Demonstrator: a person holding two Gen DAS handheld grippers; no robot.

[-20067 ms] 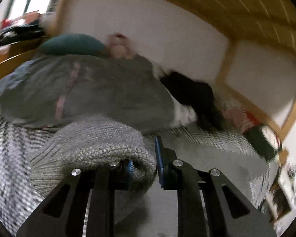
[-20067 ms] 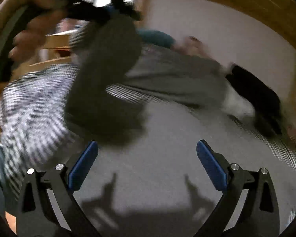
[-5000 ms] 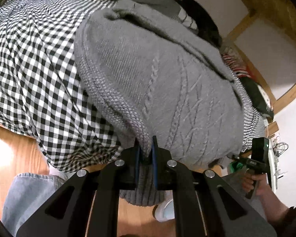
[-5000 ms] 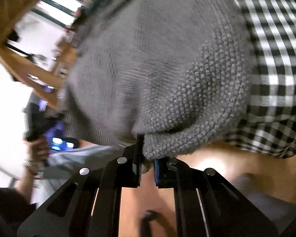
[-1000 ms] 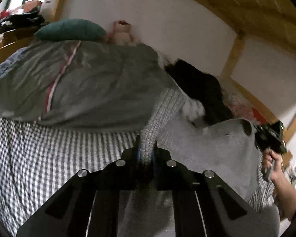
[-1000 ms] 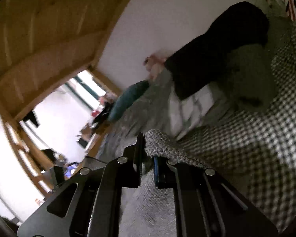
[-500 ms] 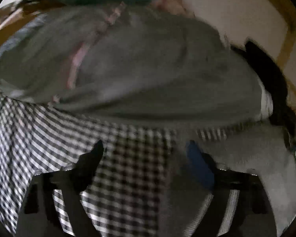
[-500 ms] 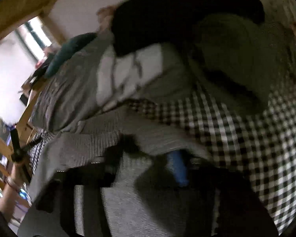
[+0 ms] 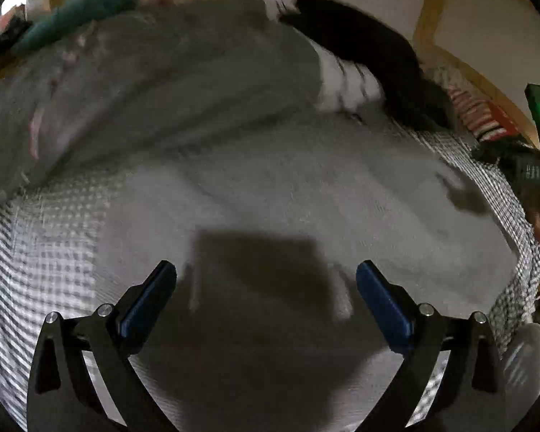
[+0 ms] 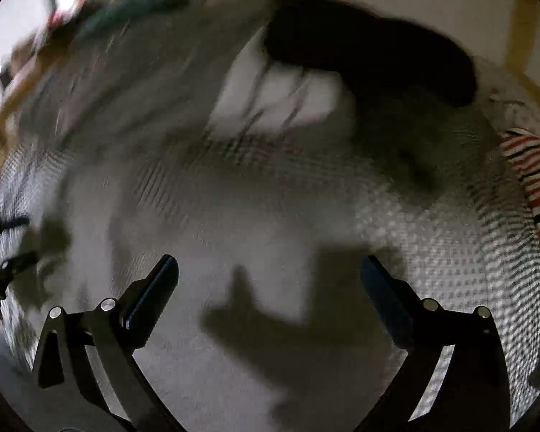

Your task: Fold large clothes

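A grey knit sweater (image 9: pixel 306 194) lies spread on the black-and-white checked bedspread (image 9: pixel 46 237); it also fills the right wrist view (image 10: pixel 216 223). My left gripper (image 9: pixel 264 288) is open and empty, hovering above the sweater's near part. My right gripper (image 10: pixel 270 288) is open and empty above the same sweater. Both views are blurred by motion. Gripper shadows fall on the knit.
A grey duvet (image 9: pixel 154 82) is heaped at the back with a teal pillow (image 9: pixel 79 14), a black garment (image 9: pixel 370 54) and a white cloth (image 10: pixel 280 97). A red striped item (image 10: pixel 536 176) lies at right. The wooden bed frame (image 9: pixel 468 64) runs behind.
One second ago both grippers were shut on the sweater's edge and carrying it up the bed. Both have since opened and let it go; the sweater now lies flat below them.
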